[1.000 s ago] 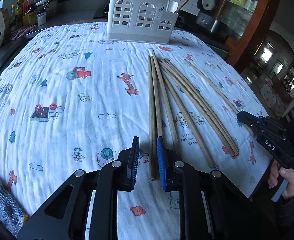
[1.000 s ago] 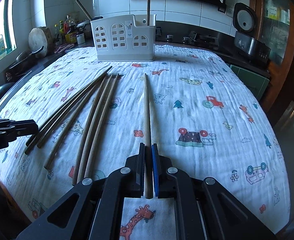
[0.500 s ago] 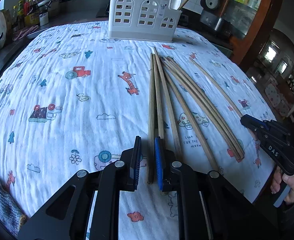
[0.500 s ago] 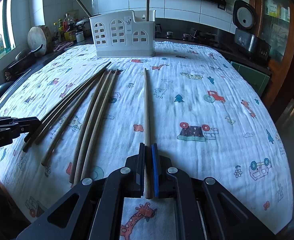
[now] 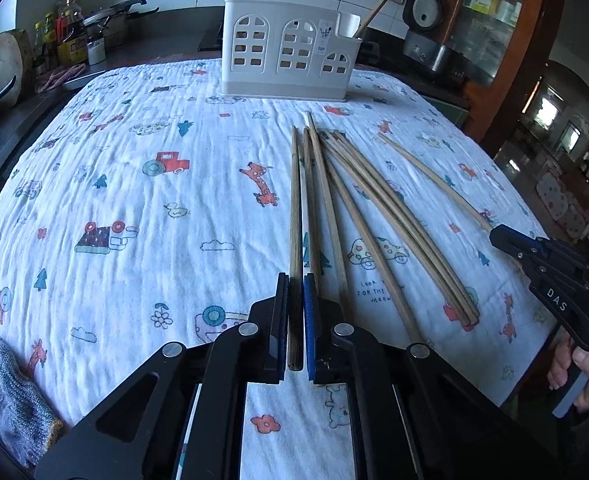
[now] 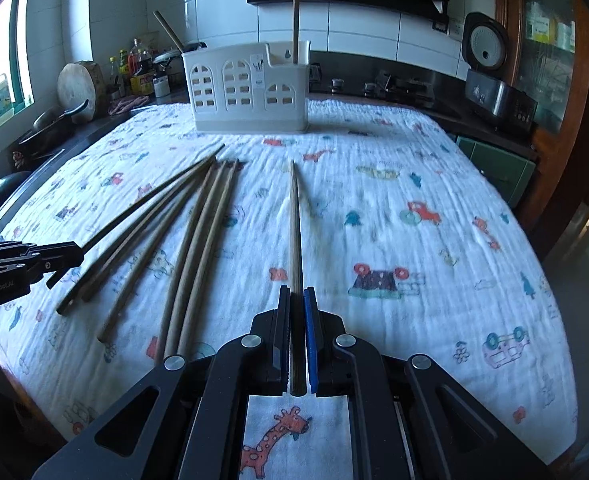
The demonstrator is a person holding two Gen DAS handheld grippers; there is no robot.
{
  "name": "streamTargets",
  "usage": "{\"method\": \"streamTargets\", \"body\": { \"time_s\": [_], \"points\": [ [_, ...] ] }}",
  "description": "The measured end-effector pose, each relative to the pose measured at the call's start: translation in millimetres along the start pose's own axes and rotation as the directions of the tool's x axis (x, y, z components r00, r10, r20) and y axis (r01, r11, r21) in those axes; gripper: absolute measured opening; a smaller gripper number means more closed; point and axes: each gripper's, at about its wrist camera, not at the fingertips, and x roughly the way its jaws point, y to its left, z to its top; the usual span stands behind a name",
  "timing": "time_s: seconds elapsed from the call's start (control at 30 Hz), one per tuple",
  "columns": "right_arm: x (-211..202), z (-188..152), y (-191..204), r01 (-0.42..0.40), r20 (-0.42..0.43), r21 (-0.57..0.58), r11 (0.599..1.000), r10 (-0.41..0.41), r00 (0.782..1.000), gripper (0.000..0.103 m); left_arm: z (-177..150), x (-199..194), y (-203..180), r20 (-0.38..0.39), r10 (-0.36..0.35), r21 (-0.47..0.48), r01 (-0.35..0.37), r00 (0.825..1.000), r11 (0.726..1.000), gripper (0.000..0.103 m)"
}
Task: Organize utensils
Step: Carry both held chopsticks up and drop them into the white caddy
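Several long wooden chopsticks [image 5: 378, 216] lie fanned on a white cartoon-print cloth [image 5: 134, 200]. My left gripper [image 5: 295, 284] is shut on the near end of the leftmost chopstick [image 5: 294, 200], which still rests on the cloth. My right gripper [image 6: 296, 296] is shut on a separate single chopstick [image 6: 295, 220] that points toward the white utensil holder [image 6: 250, 92]. The holder [image 5: 290, 60] stands at the far edge with two sticks upright in it. The right gripper also shows in the left wrist view [image 5: 498, 236], the left gripper in the right wrist view [image 6: 74, 252].
A rice cooker [image 6: 490, 72] stands at the back right by a wooden cabinet [image 5: 494, 40]. Bottles, pans and a round wooden board [image 6: 78, 88] crowd the counter at the back left. The cloth drops off at the near and side table edges.
My left gripper has closed from open onto the leftmost chopstick. My right gripper stays shut on its chopstick, which now sits slightly higher in view.
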Motion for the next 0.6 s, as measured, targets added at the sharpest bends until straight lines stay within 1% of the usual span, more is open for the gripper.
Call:
{"method": "streamTargets", "body": {
  "time_s": [0.2,0.27,0.37,0.5,0.6],
  "points": [
    [-33,26,2,0.007,0.103,-0.033,0.999,-0.004,0.995,0.007,17,-33,0,0.091,-0.002,0.026,0.000,0.996,1.000,0.006],
    [-44,40,3,0.007,0.141,-0.048,0.999,0.000,0.990,0.007,27,-46,0,0.130,-0.005,0.033,0.001,0.992,0.999,0.006],
    [-54,63,5,-0.007,0.178,-0.068,0.998,0.018,0.984,0.007,46,-62,1,0.178,-0.031,0.041,0.024,0.984,0.999,0.006],
    [-59,97,6,-0.025,0.195,-0.101,0.995,0.044,0.980,0.007,71,-70,3,0.210,-0.041,0.061,0.029,0.977,0.998,0.006],
    [-60,122,4,-0.035,0.195,-0.119,0.992,0.058,0.979,0.007,92,-69,7,0.200,-0.059,0.062,0.048,0.978,0.997,0.006]
  ]
}}
